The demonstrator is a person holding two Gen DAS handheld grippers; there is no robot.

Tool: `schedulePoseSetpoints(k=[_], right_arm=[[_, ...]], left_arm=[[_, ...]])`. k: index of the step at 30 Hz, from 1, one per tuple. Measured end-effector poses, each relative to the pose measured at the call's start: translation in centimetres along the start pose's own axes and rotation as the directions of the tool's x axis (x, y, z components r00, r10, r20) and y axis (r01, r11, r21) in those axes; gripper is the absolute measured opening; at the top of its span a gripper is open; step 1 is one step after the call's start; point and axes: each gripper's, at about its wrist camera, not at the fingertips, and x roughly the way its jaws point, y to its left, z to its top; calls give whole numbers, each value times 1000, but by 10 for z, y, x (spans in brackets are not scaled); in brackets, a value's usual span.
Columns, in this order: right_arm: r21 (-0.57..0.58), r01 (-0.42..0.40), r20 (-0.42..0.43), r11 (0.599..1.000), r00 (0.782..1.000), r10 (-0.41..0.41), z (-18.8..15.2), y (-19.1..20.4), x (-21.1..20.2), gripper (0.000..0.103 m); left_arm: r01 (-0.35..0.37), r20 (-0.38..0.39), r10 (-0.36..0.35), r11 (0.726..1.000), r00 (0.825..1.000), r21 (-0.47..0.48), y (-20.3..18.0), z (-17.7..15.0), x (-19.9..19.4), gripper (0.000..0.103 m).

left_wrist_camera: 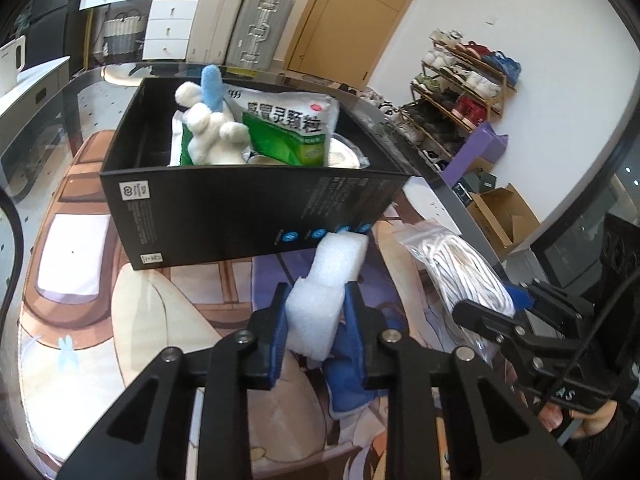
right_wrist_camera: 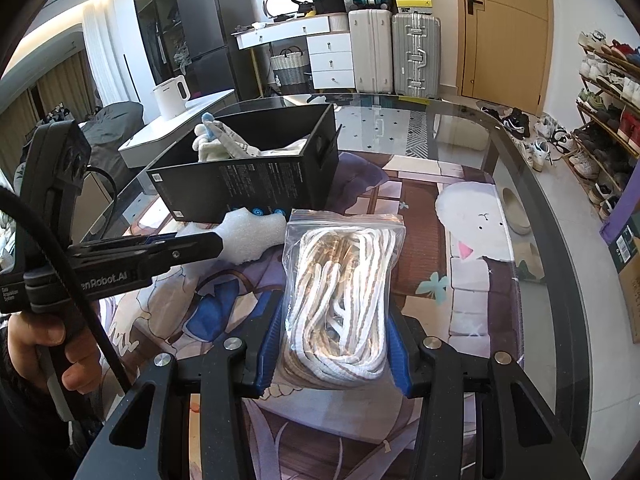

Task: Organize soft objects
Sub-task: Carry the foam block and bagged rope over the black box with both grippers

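Foam block (left_wrist_camera: pixel 320 300) in left hand-held gripper (left_wrist_camera: pixel 316 322).

Right gripper (right_wrist_camera: pixel 334 344): blue pads against both sides of a zip bag of white rope (right_wrist_camera: pixel 342 300). Ahead-left: left gripper (right_wrist_camera: pixel 208 246) clamping white foam (right_wrist_camera: pixel 250 240). Beyond: open black box (right_wrist_camera: pixel 256 176) with plush toy (right_wrist_camera: pixel 208 142), on patterned mat (right_wrist_camera: pixel 460 240).
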Motion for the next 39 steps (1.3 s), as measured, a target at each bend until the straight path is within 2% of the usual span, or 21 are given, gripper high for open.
schedulePoseSetpoints(k=[15, 25, 39], right_arm=[[-32, -7, 71, 999, 997, 9, 10, 13, -26, 46], [-54, -46, 109, 997, 993, 51, 23, 29, -39, 46], [-86, -61, 143, 994, 987, 73, 56, 44, -39, 46]], left_arm=[[27, 103, -34, 997, 994, 67, 0, -2, -68, 22], [-28, 174, 16, 998, 985, 65, 13, 7, -100, 22], [-117, 245, 96, 990, 965, 73, 22, 30, -105, 22]])
